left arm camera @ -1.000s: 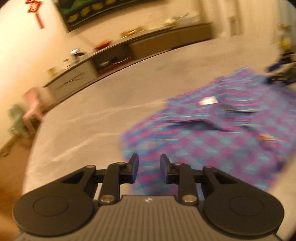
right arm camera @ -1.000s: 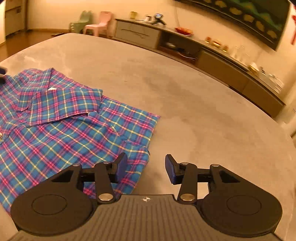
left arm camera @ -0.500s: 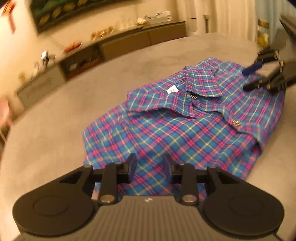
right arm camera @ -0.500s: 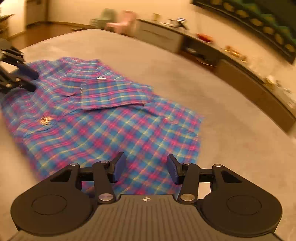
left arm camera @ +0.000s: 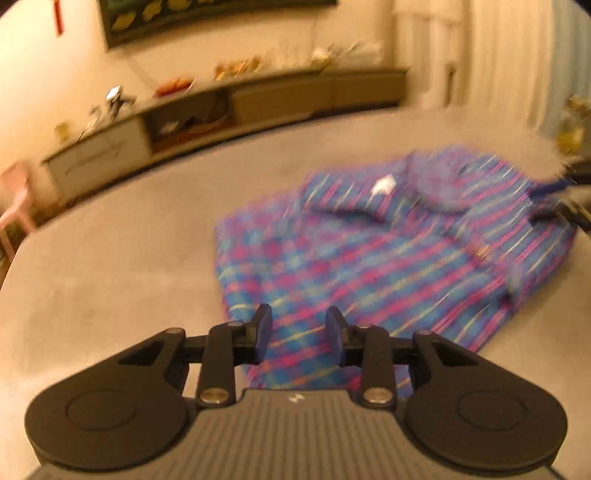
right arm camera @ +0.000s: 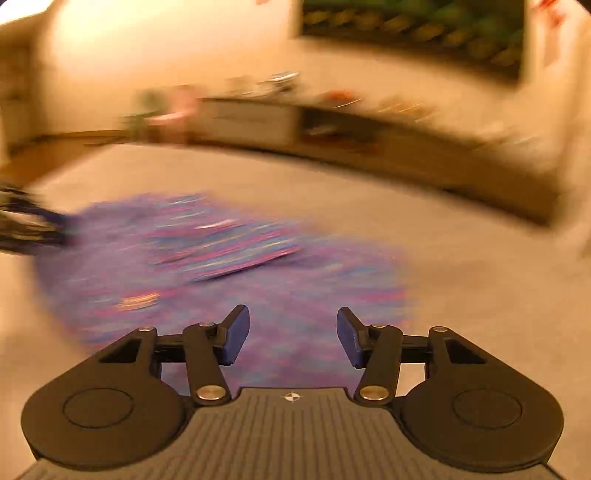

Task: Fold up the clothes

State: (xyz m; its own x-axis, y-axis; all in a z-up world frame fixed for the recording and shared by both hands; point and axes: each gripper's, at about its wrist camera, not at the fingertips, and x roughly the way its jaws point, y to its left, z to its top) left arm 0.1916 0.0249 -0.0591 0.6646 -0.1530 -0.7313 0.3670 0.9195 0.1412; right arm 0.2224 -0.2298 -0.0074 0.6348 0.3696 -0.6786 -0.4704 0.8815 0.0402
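Here the left gripper (left arm camera: 298,338) hangs with jaws parted and empty above the near hem of the plaid shirt (left arm camera: 388,254); the right gripper (right arm camera: 293,338) hangs likewise, jaws opening, nothing between them. The soft, folded shirt lies flat on the matte grey desk (left arm camera: 110,266).

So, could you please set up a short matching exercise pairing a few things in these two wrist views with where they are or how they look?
Things:
1. plaid shirt
2. pink chair
3. picture
4. right gripper

Descriptions:
A. hangs on the wall above the long sideboard
B. lies on the grey surface
C. jaws opening, nothing gripped
D. stands on the floor at the sideboard's end

Pairs: 1-B, 2-D, 3-A, 4-C
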